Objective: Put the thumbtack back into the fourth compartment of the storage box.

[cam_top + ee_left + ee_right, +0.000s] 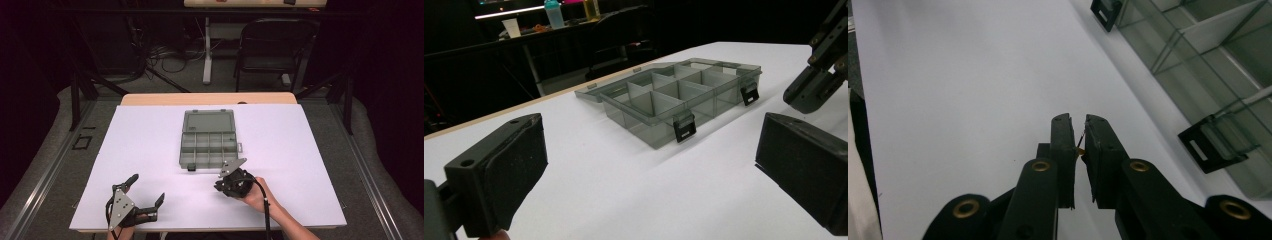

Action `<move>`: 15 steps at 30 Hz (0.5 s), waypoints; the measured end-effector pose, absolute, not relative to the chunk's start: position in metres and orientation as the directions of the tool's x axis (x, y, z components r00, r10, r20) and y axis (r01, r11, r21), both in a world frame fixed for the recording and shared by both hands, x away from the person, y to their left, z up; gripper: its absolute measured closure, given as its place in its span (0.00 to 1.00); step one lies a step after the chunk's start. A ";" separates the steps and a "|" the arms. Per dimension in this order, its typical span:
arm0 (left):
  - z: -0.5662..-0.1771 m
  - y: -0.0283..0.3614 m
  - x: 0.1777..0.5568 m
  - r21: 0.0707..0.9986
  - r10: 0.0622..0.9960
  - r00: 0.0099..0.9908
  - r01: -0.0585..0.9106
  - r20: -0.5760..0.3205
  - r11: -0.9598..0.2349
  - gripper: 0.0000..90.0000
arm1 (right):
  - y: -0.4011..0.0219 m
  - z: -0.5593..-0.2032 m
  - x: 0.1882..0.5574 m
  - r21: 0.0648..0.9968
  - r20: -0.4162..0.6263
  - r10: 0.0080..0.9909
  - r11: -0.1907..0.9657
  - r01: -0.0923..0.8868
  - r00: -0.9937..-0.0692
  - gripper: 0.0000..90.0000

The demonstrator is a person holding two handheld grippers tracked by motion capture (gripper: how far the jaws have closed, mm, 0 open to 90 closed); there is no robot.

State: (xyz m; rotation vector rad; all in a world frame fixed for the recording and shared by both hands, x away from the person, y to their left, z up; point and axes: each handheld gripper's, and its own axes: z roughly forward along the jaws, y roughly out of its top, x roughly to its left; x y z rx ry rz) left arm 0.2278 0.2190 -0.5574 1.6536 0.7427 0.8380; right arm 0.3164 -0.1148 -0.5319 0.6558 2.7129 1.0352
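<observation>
Open grey compartment box (207, 145) lies mid-counter (145, 150) on the white sheet, lid folded flat behind it, two black latches facing the person. Right hand-held gripper (1077, 145) sits just beside the box's near right corner, jaws pinched on a tiny orange sliver. Left hand-held gripper (146, 189), jaws wide, near the front edge, well apart from box

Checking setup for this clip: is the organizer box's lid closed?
No. In the high view the organizer box has its lid folded back flat, leaving the divided compartments exposed.
</observation>
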 end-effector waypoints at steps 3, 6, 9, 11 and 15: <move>-0.558 0.219 0.228 0.974 0.817 0.555 0.054 0.154 -0.220 0.00 | -0.119 -0.527 0.318 0.677 -0.004 0.466 0.652 0.341 -0.885 0.92; -0.558 0.219 0.229 0.974 0.819 0.554 0.058 0.152 -0.220 0.00 | -0.122 -0.523 0.319 0.686 -0.007 0.477 0.642 0.343 -0.879 0.92; -0.558 0.219 0.229 0.973 0.818 0.555 0.057 0.154 -0.222 0.00 | -0.126 -0.520 0.322 0.692 -0.016 0.487 0.636 0.343 -0.873 0.92; -0.558 0.219 0.228 0.974 0.817 0.555 0.056 0.154 -0.221 0.00 | -0.129 -0.518 0.323 0.695 -0.020 0.498 0.630 0.346 -0.867 0.92; -0.558 0.219 0.229 0.974 0.819 0.553 0.058 0.152 -0.220 0.00 | -0.133 -0.513 0.325 0.706 -0.029 0.509 0.620 0.343 -0.860 0.92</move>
